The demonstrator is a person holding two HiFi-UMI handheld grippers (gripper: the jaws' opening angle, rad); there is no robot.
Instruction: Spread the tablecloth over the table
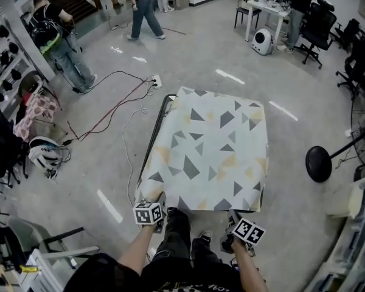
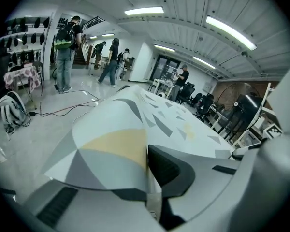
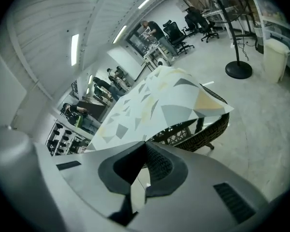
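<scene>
A pale tablecloth (image 1: 210, 148) printed with grey and yellow triangles lies over the table, whose dark rim (image 1: 156, 129) shows along the left side. My left gripper (image 1: 160, 210) is at the cloth's near left corner. In the left gripper view, the left gripper (image 2: 147, 150) is shut on the tablecloth (image 2: 130, 115), which folds over its lower jaw. My right gripper (image 1: 233, 216) is at the near right corner. Seen in the right gripper view, the right gripper (image 3: 145, 144) is shut on the cloth's edge (image 3: 154, 98), with the wicker table side (image 3: 210, 129) beneath.
A fan stand with a round black base (image 1: 318, 163) is right of the table. Cables (image 1: 109, 111) and a power strip (image 1: 155, 81) lie on the floor to the left. People stand at the back. A white backpack (image 1: 44, 152) sits at far left.
</scene>
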